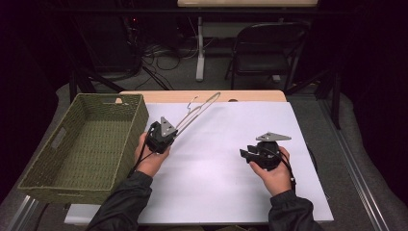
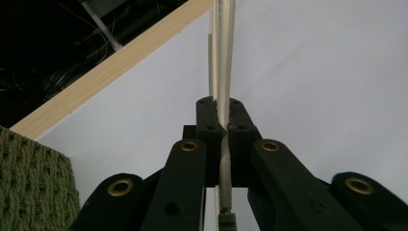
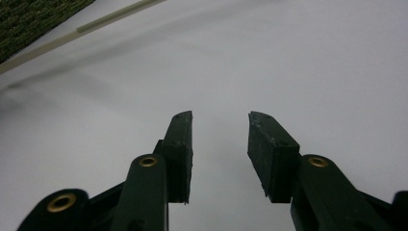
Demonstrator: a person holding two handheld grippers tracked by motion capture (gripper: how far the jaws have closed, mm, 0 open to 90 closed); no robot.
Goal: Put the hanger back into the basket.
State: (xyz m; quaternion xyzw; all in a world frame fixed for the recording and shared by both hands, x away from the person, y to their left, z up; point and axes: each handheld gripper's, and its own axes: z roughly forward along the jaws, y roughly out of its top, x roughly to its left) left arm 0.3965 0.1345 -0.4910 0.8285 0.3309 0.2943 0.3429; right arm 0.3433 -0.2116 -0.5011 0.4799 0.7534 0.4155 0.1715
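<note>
The left gripper (image 1: 166, 136) holds a clothes hanger (image 1: 198, 112) by one end. In the left gripper view its fingers (image 2: 210, 126) are closed flat on the pale bar of the hanger, with no gap visible on either side. From the grip, the hanger slants up and away over the white surface (image 1: 226, 192), its wire hook toward the far wooden edge. It appears to be clear of the sheet along most of its length; whether the far end touches cannot be told.

The right gripper (image 1: 248, 155) rests lower on the right, well apart from the hanger. Its fingers (image 3: 180, 144) stand moderately open and hold nothing.

The woven basket (image 1: 139, 113) stands just beside the left gripper, on its left, and its floor looks bare.

Judged step: carrying the hanger, probably to the basket.

Recommended handling:
- Keep the clamp firm. The grip is at one end, so the long free length will tend to swing and twist between the fingers.
- Lift until the hook end clears the basket rim before moving sideways.
- Align the hanger with the long axis of the basket, then lower it.
- Release only when the bar lies on the weave.
- If the free end sags, bring the right gripper up to steady it.
</note>
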